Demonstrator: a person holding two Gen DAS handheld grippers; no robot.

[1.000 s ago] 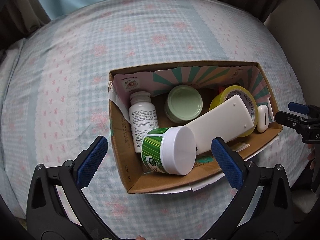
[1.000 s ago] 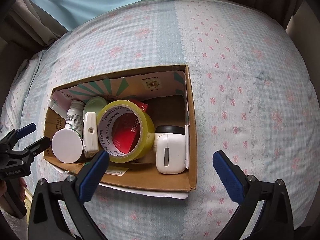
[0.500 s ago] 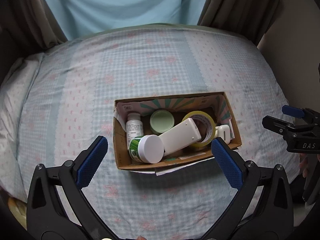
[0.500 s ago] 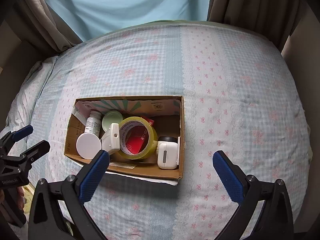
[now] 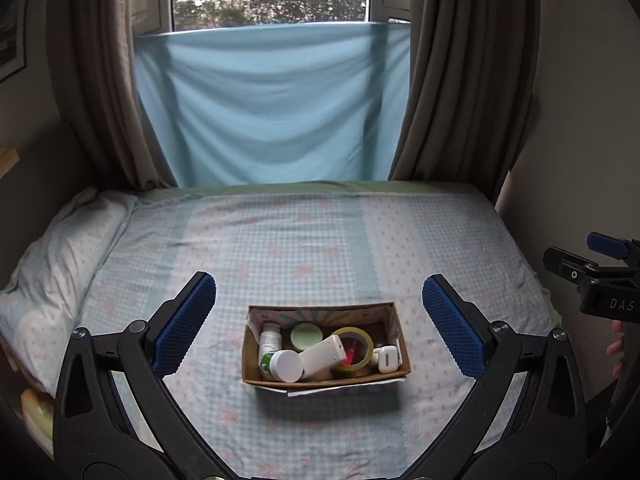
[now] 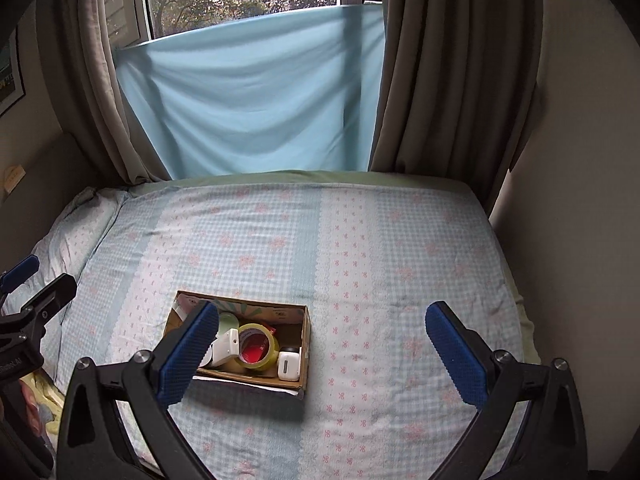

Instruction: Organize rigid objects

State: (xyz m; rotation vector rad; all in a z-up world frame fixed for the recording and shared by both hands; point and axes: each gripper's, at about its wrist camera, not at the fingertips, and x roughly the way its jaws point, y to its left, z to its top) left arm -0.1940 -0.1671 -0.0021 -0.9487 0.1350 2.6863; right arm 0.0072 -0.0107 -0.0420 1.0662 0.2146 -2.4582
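A cardboard box (image 5: 394,324) sits on the bed and also shows in the right wrist view (image 6: 306,344). It holds a white pill bottle (image 5: 270,338), a green jar with a white lid (image 5: 285,365), a pale green lid (image 5: 306,336), a white remote (image 5: 322,356), a yellow tape roll (image 5: 358,350) and a white case (image 5: 387,360). The tape roll (image 6: 258,346) and white case (image 6: 289,365) show in the right wrist view too. My left gripper (image 5: 320,330) is open and empty, well back from the box. My right gripper (image 6: 324,354) is open and empty.
The bed (image 5: 320,240) has a blue checked sheet with pink bows. A pillow (image 5: 52,264) lies at the left. A blue cloth (image 5: 272,108) and brown curtains (image 5: 460,80) hang under the window. A wall (image 6: 580,200) runs along the right.
Both grippers have pulled up and back from the box, which now looks small and far. The window and curtains have come into view. Both grippers stay open.
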